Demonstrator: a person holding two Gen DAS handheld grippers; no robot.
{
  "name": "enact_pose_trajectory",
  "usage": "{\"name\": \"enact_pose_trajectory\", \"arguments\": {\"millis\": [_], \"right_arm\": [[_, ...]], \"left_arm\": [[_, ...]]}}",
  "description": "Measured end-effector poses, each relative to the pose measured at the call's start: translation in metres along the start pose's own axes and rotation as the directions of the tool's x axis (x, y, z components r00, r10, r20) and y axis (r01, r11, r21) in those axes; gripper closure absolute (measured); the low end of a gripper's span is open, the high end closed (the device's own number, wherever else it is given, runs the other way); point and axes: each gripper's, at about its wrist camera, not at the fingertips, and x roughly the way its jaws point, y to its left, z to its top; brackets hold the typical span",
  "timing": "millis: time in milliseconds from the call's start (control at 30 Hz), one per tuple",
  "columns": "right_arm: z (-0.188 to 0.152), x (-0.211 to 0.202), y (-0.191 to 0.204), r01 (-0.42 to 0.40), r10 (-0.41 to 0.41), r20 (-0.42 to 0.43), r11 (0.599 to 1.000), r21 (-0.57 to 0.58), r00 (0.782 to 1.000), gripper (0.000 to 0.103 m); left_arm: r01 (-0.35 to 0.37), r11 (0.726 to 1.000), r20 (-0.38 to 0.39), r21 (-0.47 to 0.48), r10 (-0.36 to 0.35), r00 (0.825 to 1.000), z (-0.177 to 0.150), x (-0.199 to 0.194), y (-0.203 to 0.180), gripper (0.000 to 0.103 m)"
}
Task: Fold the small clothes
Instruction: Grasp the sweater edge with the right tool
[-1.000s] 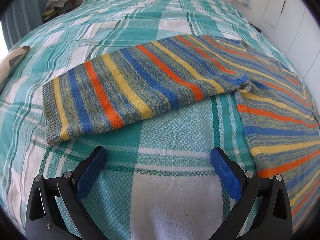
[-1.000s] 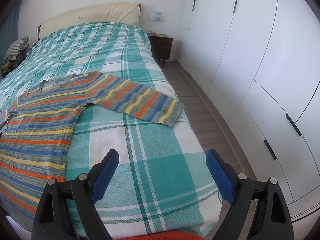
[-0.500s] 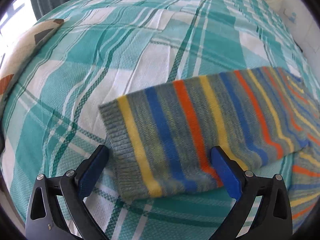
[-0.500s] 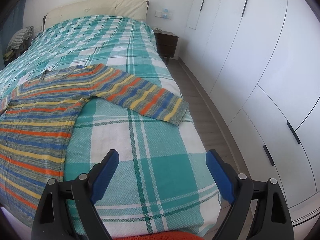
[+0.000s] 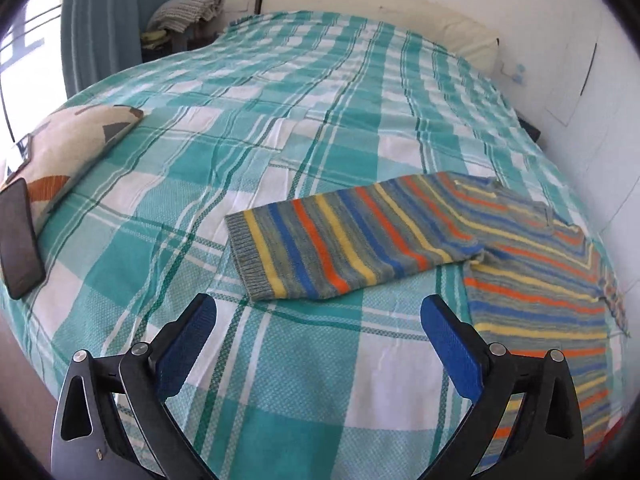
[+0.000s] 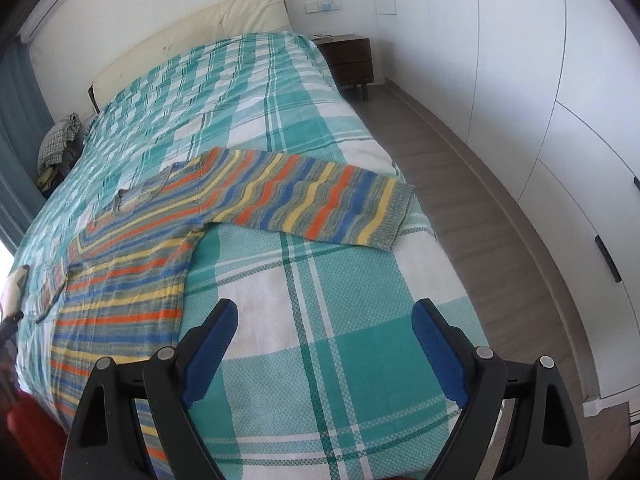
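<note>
Striped sweater spread flat on the checked bed, both claws empty.

We see the sweater [image 5: 520,248] at centre right of the left view, one sleeve [image 5: 340,248] reaching left; our left gripper [image 5: 318,320] and right gripper [image 6: 324,322] gape wide above the bedspread [image 6: 320,360], touching nothing.

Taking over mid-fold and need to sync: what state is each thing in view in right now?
Sweater: flat on the bed, unfolded, both sleeves spread out.
Left sleeve: flat, not gripped.
Right sleeve: flat, cuff near the bed's edge.
Left claw: open, empty.
Right claw: open, empty.
Phone: screen dark, resting by the cushion.
Wardrobe doors: closed.
</note>
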Motion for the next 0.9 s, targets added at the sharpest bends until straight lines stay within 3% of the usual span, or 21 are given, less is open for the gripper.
{"name": "enact_pose_trajectory", "arguments": {"millis": [67,167,233,367,500,533,600,633,733,900], "right_arm": [[0.030,0.005,-0.024,-0.116,0.111,0.037,0.975,0.192,0.993,0.015],[0.060,0.032,-0.060,-0.222,0.213,0.070,0.871,0.439,0.974,0.015],[0.066,0.060,-0.074,-0.223,0.236,0.041,0.827,0.516,0.971,0.015],[0.056,0.107,-0.085,-0.134,0.212,-0.071,0.809,0.573,0.975,0.020],[0.045,0.136,-0.095,-0.137,0.221,-0.063,0.778,0.614,0.973,0.029],[0.045,0.141,-0.098,-0.149,0.227,-0.052,0.777,0.612,0.972,0.039],[0.044,0.148,-0.101,-0.151,0.230,-0.050,0.773,0.616,0.972,0.075],[0.044,0.150,-0.102,-0.136,0.223,-0.070,0.783,0.607,0.972,0.100],[0.049,0.142,-0.099,-0.037,0.101,-0.098,0.857,0.515,0.990,0.101],[0.070,0.124,-0.079,0.017,0.021,-0.089,0.912,0.411,0.996,0.101]], "left_arm": [[-0.036,0.999,-0.005,-0.035,0.036,0.999,-0.004,0.005,-0.010,0.001],[-0.089,0.996,-0.039,-0.024,0.088,0.995,-0.022,0.021,-0.017,0.001],[-0.081,0.997,-0.057,-0.008,0.080,0.995,-0.041,0.025,-0.016,0.001],[0.014,0.999,-0.102,-0.040,-0.018,0.995,-0.056,0.026,-0.008,0.001],[-0.028,0.999,-0.094,-0.046,0.023,0.995,-0.054,0.030,-0.006,0.001],[-0.035,0.998,-0.108,-0.054,0.029,0.994,-0.055,0.034,-0.005,0.001],[-0.042,0.997,-0.130,-0.065,0.034,0.991,-0.059,0.039,-0.003,0.001],[-0.048,0.997,-0.131,-0.061,0.039,0.991,-0.060,0.040,-0.004,0.001],[-0.061,0.998,-0.125,-0.036,0.056,0.991,-0.062,0.039,-0.007,0.001],[-0.077,0.997,-0.126,-0.004,0.076,0.989,-0.063,0.040,-0.012,0.001]]}}
